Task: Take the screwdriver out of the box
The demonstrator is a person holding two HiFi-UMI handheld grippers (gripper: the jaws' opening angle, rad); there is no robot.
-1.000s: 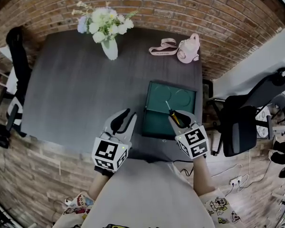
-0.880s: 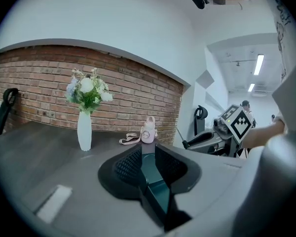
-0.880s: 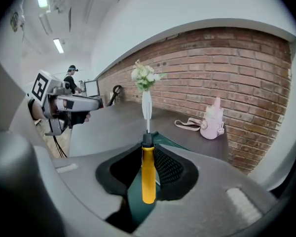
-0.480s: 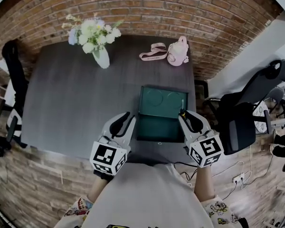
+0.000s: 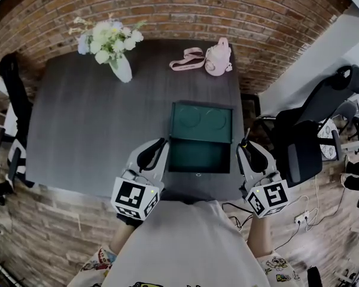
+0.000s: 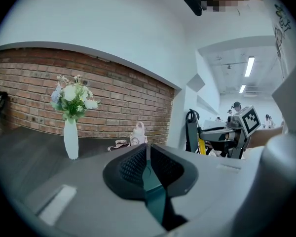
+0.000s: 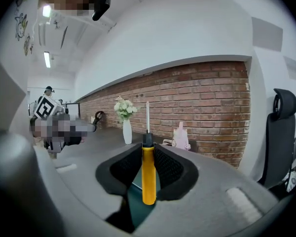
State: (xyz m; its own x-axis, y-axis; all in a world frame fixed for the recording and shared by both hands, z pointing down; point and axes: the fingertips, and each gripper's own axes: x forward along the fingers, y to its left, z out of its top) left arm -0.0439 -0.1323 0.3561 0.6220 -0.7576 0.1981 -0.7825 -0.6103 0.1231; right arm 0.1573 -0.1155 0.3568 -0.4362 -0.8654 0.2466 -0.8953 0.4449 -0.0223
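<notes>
Yellow-handled metal-shaft screwdriver [image 7: 148, 174] gripped by handle in right gripper [image 7: 148, 152], shaft sticking out past jaw tips. Screwdriver held outside open dark green box [image 5: 198, 155], just right of it. Left gripper [image 6: 148, 158] held at box's near-left corner, jaws closing to narrow slit, nothing between them. Box set on dark grey table [image 5: 96, 130].

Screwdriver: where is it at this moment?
The screwdriver is clamped between the fingers of the right gripper, at the head view's right, just beside the right edge of the open green box near the table edge.
</notes>
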